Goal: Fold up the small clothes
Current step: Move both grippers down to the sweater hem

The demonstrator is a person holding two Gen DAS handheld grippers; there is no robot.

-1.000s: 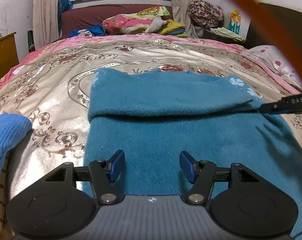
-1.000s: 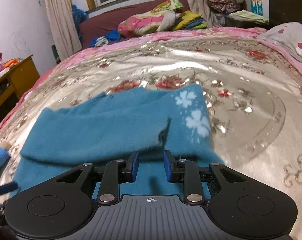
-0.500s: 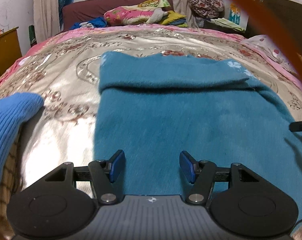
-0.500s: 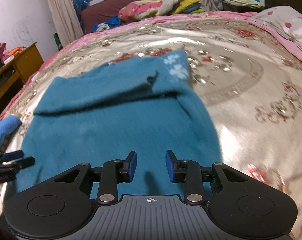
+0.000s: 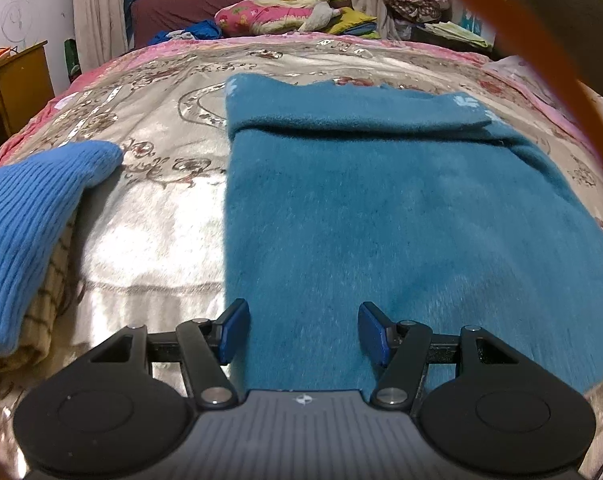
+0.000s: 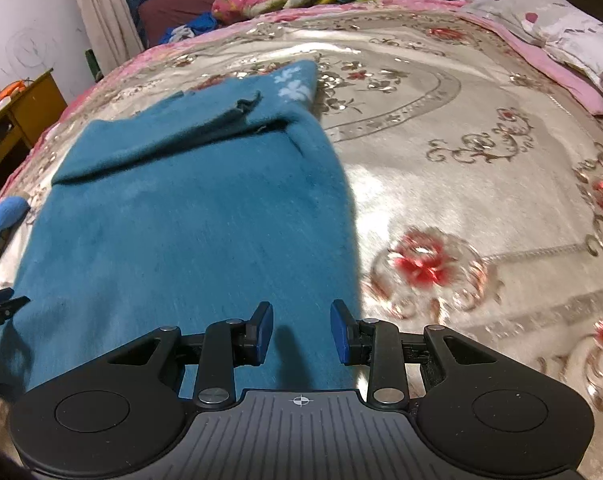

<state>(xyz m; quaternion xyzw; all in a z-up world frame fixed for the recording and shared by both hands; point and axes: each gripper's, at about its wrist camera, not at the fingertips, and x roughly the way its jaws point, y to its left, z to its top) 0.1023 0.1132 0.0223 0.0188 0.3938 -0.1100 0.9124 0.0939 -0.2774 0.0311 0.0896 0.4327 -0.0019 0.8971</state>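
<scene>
Both hand-held grippers (image 5: 303, 330) (image 6: 301, 330) tilted down over teal garment (image 5: 381, 220), empty-jawed.

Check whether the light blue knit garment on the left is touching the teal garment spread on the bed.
Apart. The left wrist view shows a broad strip of bare floral bedspread between the light blue knit garment and the teal garment's left edge.

Each camera sat behind its tool, close above the bed (image 5: 149, 216), tilted down and facing the window end. Both views shared the teal garment (image 5: 381, 220) (image 6: 189, 216), the left one from its left edge, the right from its right.
</scene>
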